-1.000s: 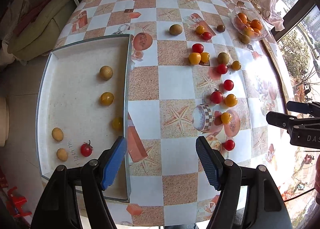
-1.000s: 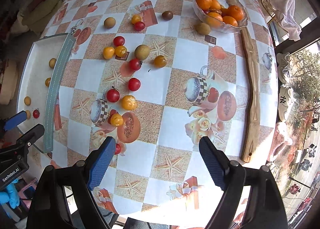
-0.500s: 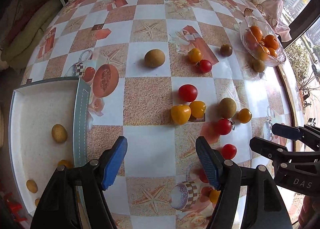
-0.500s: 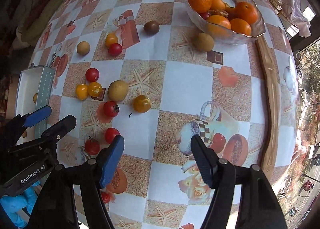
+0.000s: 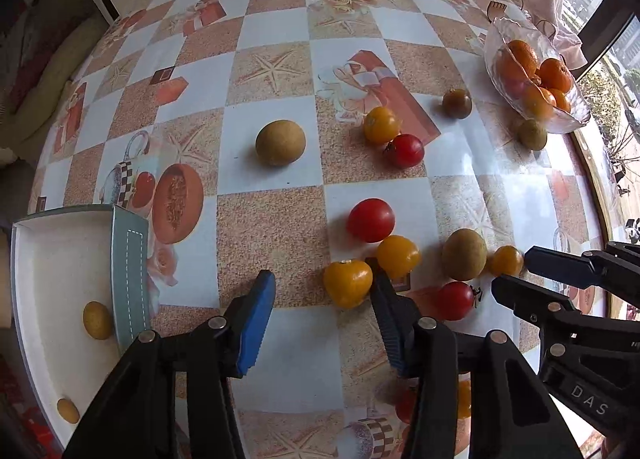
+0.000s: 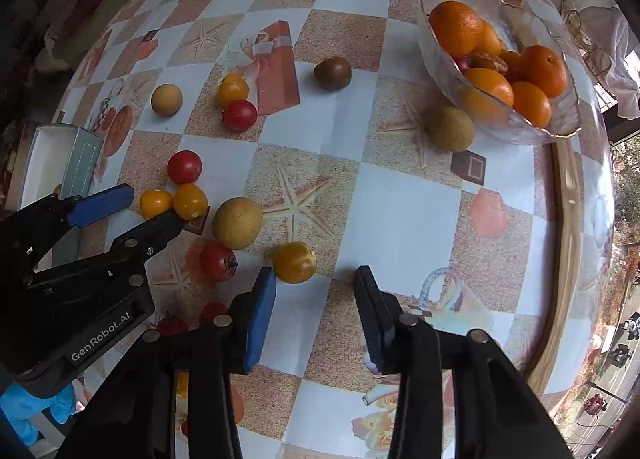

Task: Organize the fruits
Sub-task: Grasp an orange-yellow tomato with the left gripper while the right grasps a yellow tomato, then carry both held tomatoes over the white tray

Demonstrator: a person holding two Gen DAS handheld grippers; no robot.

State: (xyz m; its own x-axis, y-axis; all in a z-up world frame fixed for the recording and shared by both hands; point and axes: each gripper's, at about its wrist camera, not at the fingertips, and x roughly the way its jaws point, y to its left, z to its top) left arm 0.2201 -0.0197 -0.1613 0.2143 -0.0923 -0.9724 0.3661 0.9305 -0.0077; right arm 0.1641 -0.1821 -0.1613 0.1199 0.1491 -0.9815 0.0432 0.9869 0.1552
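Note:
Loose fruits lie on the checked tablecloth: red tomatoes (image 5: 371, 219), yellow tomatoes (image 5: 347, 283) and tan round fruits (image 5: 280, 142). My left gripper (image 5: 322, 311) is open and empty, low over the table, with a yellow tomato just inside its right finger. My right gripper (image 6: 314, 305) is open and empty, with a yellow tomato (image 6: 294, 261) just ahead of its left finger. A white tray (image 5: 48, 259) at the left holds a few tan fruits (image 5: 97, 319). A glass bowl (image 6: 520, 127) of oranges (image 6: 456, 27) stands at the far right.
A dark brownish tomato (image 6: 332, 73) and a tan fruit (image 6: 449, 127) lie near the bowl. The other gripper (image 5: 560, 291) shows at the right of the left wrist view. A wooden strip (image 6: 568, 251) runs along the table's right edge. A cloth (image 5: 548, 15) lies beyond the bowl.
Both grippers have moved forward and down over the table towards the cluster of tomatoes. The tray has slid towards the left edge of both views. Both stay open.

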